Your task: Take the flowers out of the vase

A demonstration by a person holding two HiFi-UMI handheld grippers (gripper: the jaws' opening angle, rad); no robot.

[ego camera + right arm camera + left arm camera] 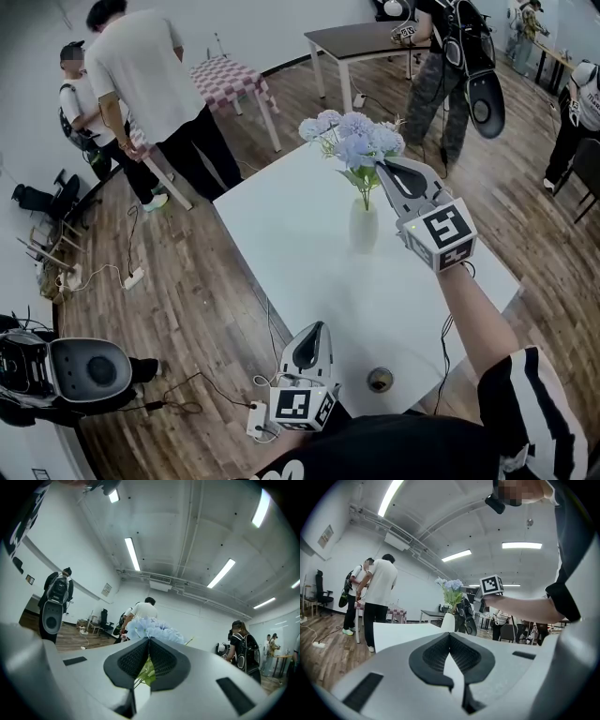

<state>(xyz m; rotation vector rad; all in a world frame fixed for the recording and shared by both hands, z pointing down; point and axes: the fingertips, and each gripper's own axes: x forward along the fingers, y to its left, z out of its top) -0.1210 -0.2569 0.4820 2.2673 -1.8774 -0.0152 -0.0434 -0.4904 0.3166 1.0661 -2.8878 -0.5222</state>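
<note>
**Head view.** At the centre of the frame a slim white vase (364,227) stands upright on a white rectangular table (300,244). It holds a bunch of pale blue flowers (354,136) on green stems. The right gripper (381,170) comes in from the lower right and meets the stems just under the blooms and above the vase neck. That looks like the sensible place to take hold for a straight lift. The stems still run down into the vase, so the flowers are not out yet. The left gripper (316,331) sits low at the bottom centre, well apart from the vase, probably parked because one gripper is enough. A small round dark object (380,379) lies near the table's near edge.

**Left gripper view.** Its tongs (450,638) are pressed together on nothing. The vase (448,621) and flowers (450,585) show small, just above centre.

**Right gripper view.** The tongs (149,642) pinch green stems and leaves (146,671), with the blue heads (152,628) rising just beyond the tips.

**Writing.** The grippers' marker cubes (442,234) carry only black-and-white square patterns — no letters. A wall sign left of centre is too small to read.
</note>
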